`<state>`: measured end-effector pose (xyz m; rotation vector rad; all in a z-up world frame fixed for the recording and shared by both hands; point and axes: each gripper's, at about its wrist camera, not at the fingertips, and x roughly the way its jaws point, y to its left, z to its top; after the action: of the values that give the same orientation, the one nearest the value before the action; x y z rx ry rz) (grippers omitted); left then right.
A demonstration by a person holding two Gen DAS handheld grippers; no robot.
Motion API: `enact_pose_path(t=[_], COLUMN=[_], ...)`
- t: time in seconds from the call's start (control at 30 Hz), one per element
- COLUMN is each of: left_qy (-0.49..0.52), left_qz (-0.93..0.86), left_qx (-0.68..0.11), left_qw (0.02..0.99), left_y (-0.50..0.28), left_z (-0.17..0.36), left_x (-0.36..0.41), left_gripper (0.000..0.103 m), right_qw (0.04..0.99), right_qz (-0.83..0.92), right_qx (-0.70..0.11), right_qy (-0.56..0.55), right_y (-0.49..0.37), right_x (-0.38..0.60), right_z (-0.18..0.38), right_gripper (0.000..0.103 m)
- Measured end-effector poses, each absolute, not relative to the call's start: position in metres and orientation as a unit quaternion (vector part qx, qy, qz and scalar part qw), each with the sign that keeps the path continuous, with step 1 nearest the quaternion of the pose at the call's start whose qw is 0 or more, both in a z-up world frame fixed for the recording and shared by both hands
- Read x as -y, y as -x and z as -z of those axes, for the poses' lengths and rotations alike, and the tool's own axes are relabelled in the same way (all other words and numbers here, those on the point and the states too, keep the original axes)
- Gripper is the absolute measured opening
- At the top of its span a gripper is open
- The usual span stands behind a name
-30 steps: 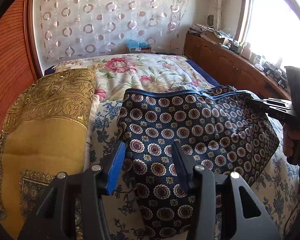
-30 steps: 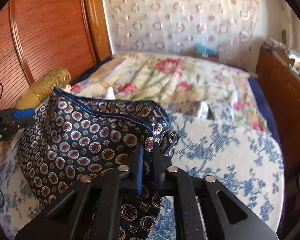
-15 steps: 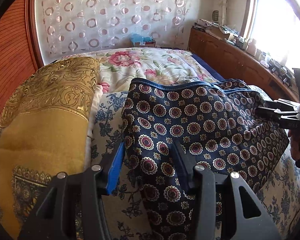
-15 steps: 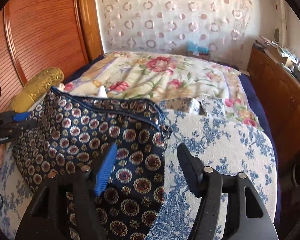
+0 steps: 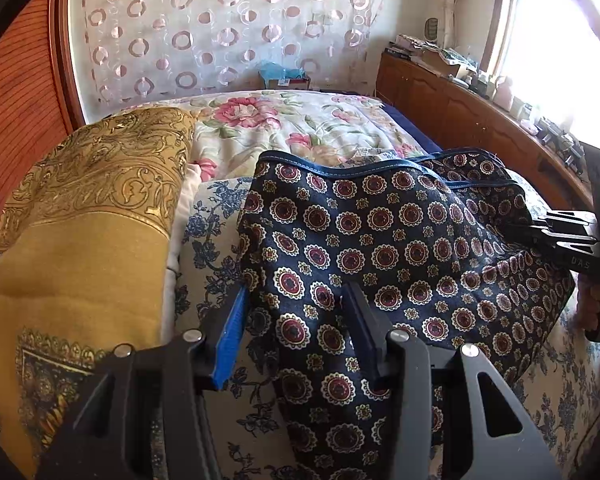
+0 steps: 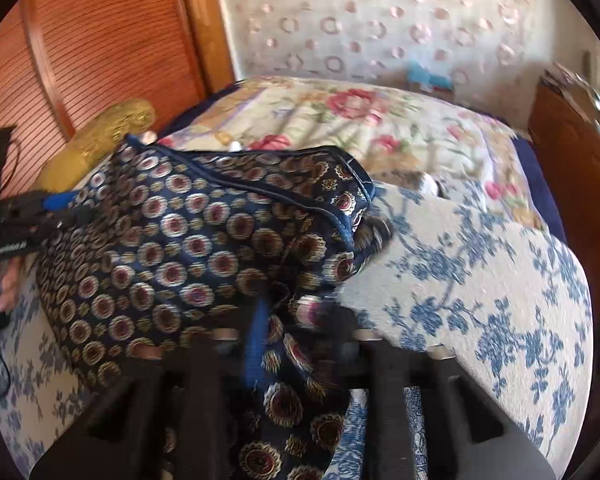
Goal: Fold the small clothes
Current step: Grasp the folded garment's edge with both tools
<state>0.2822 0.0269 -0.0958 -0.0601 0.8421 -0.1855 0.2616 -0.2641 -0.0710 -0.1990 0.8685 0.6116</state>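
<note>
Close up, left gripper [image 5: 296, 312] w/ jaws apart straddling edge of navy patterned garment [image 5: 380, 248] on the bed [image 6: 480, 280]; right gripper [image 6: 296, 320] blurred, can't tell its state; gold pillow [image 5: 80, 240] beside, floral quilt [image 5: 300, 124] beyond

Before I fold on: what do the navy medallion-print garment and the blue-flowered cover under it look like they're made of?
Navy medallion-print garment: looks like thin, smooth woven cloth, perhaps silk or satin-like synthetic; it shows a soft sheen, drapes limply and has a piped blue edge. Blue-flowered cream cover: seems coarser and matte, with visible weave grain, possibly cotton or a blend. Neither is certain from looks alone.
</note>
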Motion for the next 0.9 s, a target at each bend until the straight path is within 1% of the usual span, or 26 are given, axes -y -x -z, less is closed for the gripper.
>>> enact_pose_path(t=[0.1, 0.23, 0.57, 0.67, 0.77, 0.8, 0.83, 0.87, 0.9], left_qy=[0.047, 0.042, 0.053, 0.051, 0.051, 0.049, 0.05, 0.054, 0.064], left_qz=[0.099, 0.1, 0.111, 0.112, 0.112, 0.113, 0.116, 0.124, 0.138], left_qx=[-0.412, -0.409, -0.429, -0.426, -0.422, -0.42, -0.419, -0.419, -0.421], left_qw=[0.904, 0.906, 0.895, 0.896, 0.898, 0.899, 0.899, 0.898, 0.894], left_y=[-0.285, -0.29, -0.303, -0.301, -0.3, -0.299, -0.299, -0.299, -0.299], left_z=[0.092, 0.088, 0.105, 0.104, 0.105, 0.105, 0.105, 0.105, 0.105], left_x=[-0.028, -0.024, -0.021, -0.02, -0.02, -0.021, -0.021, -0.02, -0.02], left_gripper=[0.047, 0.047, 0.047, 0.047, 0.047, 0.047, 0.041, 0.034, 0.026], right_qw=[0.864, 0.875, 0.876, 0.875, 0.876, 0.876, 0.876, 0.875, 0.873], right_qz=[-0.293, -0.28, -0.258, -0.256, -0.252, -0.249, -0.242, -0.236, -0.232], right_qx=[-0.398, -0.379, -0.39, -0.393, -0.396, -0.398, -0.403, -0.409, -0.416], right_qy=[0.097, 0.114, 0.118, 0.116, 0.11, 0.109, 0.108, 0.106, 0.102], right_y=[-0.257, -0.256, -0.266, -0.268, -0.271, -0.273, -0.276, -0.279, -0.282], right_x=[0.27, 0.279, 0.288, 0.289, 0.29, 0.29, 0.291, 0.291, 0.292], right_z=[0.064, 0.051, 0.062, 0.064, 0.064, 0.064, 0.066, 0.067, 0.069], right_gripper=[0.007, 0.007, 0.007, 0.009, 0.013, 0.018, 0.026, 0.031, 0.038])
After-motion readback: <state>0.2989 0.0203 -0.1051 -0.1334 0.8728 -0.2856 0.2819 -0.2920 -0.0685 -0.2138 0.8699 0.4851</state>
